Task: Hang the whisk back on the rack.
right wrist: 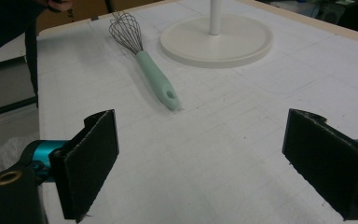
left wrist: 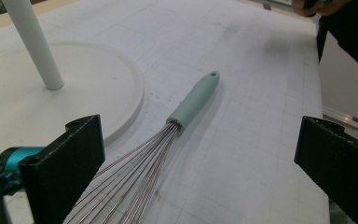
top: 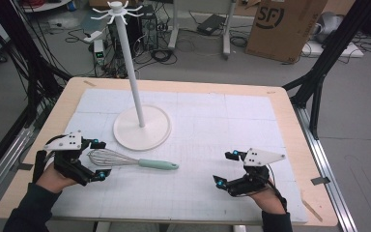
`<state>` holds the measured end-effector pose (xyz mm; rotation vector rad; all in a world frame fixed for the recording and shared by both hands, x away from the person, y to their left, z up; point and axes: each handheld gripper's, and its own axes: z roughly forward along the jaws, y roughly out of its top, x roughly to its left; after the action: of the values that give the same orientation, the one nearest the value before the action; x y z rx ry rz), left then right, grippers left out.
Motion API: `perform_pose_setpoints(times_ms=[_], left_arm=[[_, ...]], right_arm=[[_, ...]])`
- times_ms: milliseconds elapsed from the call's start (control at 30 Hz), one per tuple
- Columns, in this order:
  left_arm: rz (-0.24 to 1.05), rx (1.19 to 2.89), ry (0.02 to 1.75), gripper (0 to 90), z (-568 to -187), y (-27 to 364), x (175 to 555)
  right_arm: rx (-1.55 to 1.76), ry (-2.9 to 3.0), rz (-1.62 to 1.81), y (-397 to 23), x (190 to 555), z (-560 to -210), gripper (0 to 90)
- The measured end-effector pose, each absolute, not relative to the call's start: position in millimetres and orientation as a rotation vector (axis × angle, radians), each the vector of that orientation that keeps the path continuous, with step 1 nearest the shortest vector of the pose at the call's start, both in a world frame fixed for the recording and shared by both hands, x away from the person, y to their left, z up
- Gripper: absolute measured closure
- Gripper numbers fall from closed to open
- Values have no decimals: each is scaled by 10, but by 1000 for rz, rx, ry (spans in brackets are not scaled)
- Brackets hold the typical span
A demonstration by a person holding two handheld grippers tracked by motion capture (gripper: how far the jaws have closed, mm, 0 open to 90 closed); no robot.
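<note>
We hold the left gripper (top: pixel 98 159) with its jaws spread wide and nothing between them touching; the wire end of the whisk (top: pixel 131 160) lies flat on the white mat (top: pixel 212 145) right in front of that gap, and in the left gripper view the whisk (left wrist: pixel 168 140) runs out from between our jaws, its pale green handle pointing away from them. Just beyond the left jaw sits the round base of the white stand (top: pixel 141 126), its pole rising upright. Our right gripper (top: pixel 226 168) is also released, jaws wide and empty, well apart from the whisk; from its view the whisk (right wrist: pixel 144 60) lies far ahead of the left jaw, handle end nearest us, on the surface (top: pixel 290 116)
</note>
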<state>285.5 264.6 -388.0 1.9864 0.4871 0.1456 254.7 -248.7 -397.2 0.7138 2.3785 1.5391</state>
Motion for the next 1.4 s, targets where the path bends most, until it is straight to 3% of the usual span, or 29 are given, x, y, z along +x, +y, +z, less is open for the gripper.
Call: perform_pose_setpoints(times_ms=[167, 600, 767, 1400], left_arm=[[164, 2077, 455, 30, -3808, 2624, 2888], [30, 2257, 371, 30, -3749, 2558, 3049], [39, 2346, 335, 44, -3733, 2513, 3124], [33, 2548, 249, 59, -3738, 2019, 3235]], right_arm=[[709, 2387, 1542, -2505, 2522, -3968, 96], [694, 2417, 1505, -2560, 2474, -4001, 97], [698, 2409, 1508, -2583, 2461, -3998, 97], [695, 2423, 1491, -2587, 2467, -4018, 97]])
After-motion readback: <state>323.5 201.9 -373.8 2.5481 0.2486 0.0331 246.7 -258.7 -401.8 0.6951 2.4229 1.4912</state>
